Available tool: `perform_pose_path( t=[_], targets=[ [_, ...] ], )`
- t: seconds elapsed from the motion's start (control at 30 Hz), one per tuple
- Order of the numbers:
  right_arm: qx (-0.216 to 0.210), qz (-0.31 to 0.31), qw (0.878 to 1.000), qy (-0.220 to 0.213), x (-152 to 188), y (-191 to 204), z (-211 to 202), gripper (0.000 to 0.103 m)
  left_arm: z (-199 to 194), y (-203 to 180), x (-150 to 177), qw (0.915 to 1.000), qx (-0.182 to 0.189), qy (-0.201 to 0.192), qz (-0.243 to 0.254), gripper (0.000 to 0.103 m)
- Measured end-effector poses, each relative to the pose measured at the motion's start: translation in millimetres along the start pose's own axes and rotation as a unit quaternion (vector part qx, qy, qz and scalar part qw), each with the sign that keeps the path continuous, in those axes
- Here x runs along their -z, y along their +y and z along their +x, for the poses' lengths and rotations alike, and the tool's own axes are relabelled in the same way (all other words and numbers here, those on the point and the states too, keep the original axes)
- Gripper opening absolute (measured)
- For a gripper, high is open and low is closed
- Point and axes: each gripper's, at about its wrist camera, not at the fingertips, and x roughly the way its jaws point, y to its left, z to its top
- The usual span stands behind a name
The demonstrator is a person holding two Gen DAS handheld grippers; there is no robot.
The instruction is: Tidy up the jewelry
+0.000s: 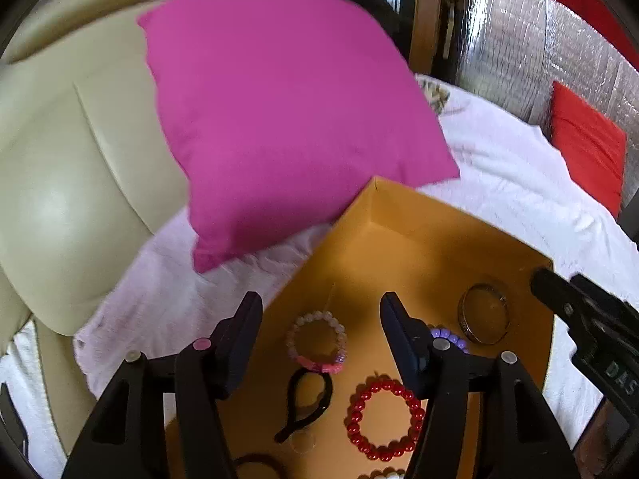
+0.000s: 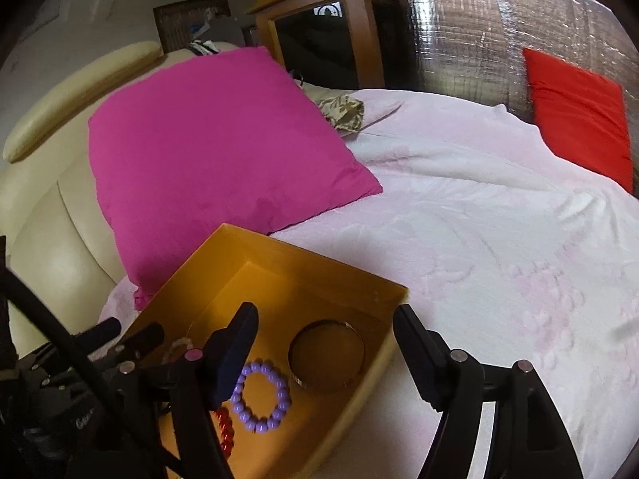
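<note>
An open orange box [image 1: 419, 215] lies on the bed and holds the jewelry. In the left wrist view it holds a pale pink bead bracelet [image 1: 316, 340], a black hair tie [image 1: 306, 401], a red bead bracelet [image 1: 384, 418], a purple bead bracelet [image 1: 449, 337] and a metal bangle [image 1: 484, 313]. My left gripper [image 1: 321, 311] is open and empty above the box. My right gripper [image 2: 325, 321] is open and empty over the box's right wall [image 2: 371, 363], near the bangle [image 2: 327, 355] and the purple bracelet [image 2: 261, 397].
A magenta pillow [image 1: 279, 119] leans on a cream headboard [image 1: 68, 159] behind the box. A pale pink blanket [image 2: 479, 219] covers the bed. A red cushion [image 2: 579, 115] rests against a silver foil wall. A wooden cabinet [image 2: 319, 36] stands behind.
</note>
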Motion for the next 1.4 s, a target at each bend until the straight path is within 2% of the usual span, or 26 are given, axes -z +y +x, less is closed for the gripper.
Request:
perform_pose_path(
  t=[0.1, 0.23, 0.37, 0.63, 0.83, 0.93, 0.97, 1.0, 1.2, 1.4],
  targets=[
    [-0.001, -0.003, 1.0, -0.001, 5, 0, -25, 0.074, -24, 1, 1, 0.9994, -0.024, -0.023, 0.002, 0.07],
    [-0.001, -0.03, 1.0, -0.01, 16, 9, -73, 0.074, -72, -5, 15, 0.9966, -0.039, -0.063, 0.036, 0.076],
    [-0.007, -0.044, 0.999, -0.022, 31, 15, -120, 0.074, -115, -7, 31, 0.9943, -0.028, -0.079, 0.067, 0.077],
    [-0.022, -0.05, 0.996, -0.065, 68, 24, -230, 0.074, -221, 7, 42, 0.9899, -0.051, -0.125, 0.043, 0.078],
    [-0.044, -0.066, 0.991, -0.106, 86, 43, -305, 0.075, -304, 19, 55, 0.9792, -0.063, -0.187, 0.048, 0.078],
    [-0.056, -0.08, 0.987, -0.127, 93, 57, -340, 0.076, -344, 24, 60, 0.971, -0.067, -0.224, 0.05, 0.079],
    [-0.058, -0.084, 0.986, -0.133, 94, 60, -349, 0.077, -352, 25, 61, 0.9691, -0.07, -0.231, 0.049, 0.084],
    [-0.06, -0.09, 0.984, -0.142, 96, 65, -363, 0.077, -365, 26, 63, 0.966, -0.074, -0.243, 0.048, 0.089],
    [-0.073, -0.106, 0.976, -0.173, 105, 82, -417, 0.079, -418, 28, 75, 0.9457, -0.103, -0.302, 0.061, 0.091],
    [-0.076, -0.106, 0.975, -0.179, 119, 95, -450, 0.079, -441, 40, 87, 0.9425, -0.104, -0.313, 0.054, 0.095]
  ],
)
